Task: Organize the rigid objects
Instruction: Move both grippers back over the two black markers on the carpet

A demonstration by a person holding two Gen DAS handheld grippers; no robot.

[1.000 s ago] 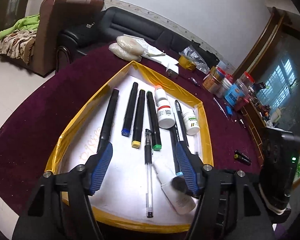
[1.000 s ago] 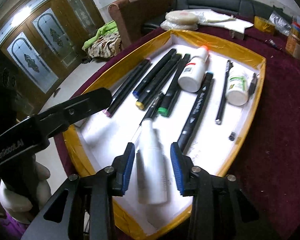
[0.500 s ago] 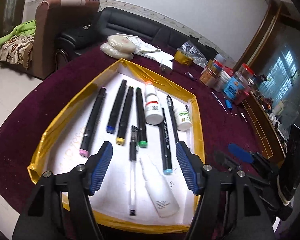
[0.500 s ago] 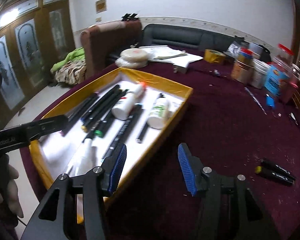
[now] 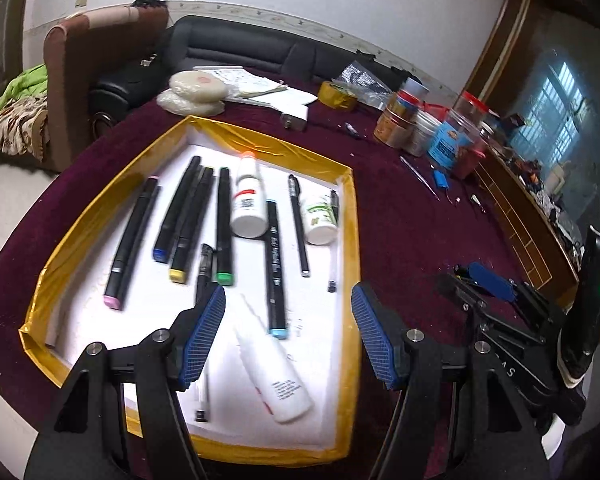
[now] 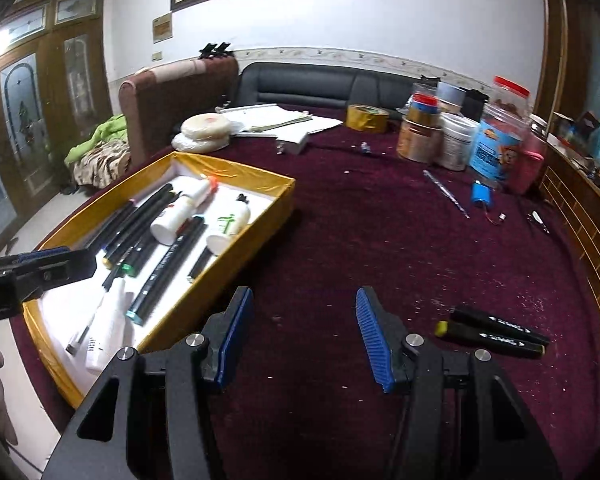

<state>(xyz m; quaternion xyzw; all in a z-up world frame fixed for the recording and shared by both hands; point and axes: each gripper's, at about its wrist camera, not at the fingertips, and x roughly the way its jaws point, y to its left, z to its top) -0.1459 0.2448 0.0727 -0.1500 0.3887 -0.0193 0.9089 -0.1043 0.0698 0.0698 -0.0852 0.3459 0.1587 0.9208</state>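
Both your grippers hang released over the maroon table.
Left view: your left gripper gapes above the yellow-rimmed tray holding markers and bottles. Right view: your right gripper grips nothing over bare cloth; two markers lie near, rightward.

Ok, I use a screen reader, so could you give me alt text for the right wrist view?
The open, empty right hand-held gripper hovers over a maroon tablecloth, two black markers lying just to its right. At left, a gold-rimmed tray holds markers, pens and white bottles; jars and a tape roll stand behind.
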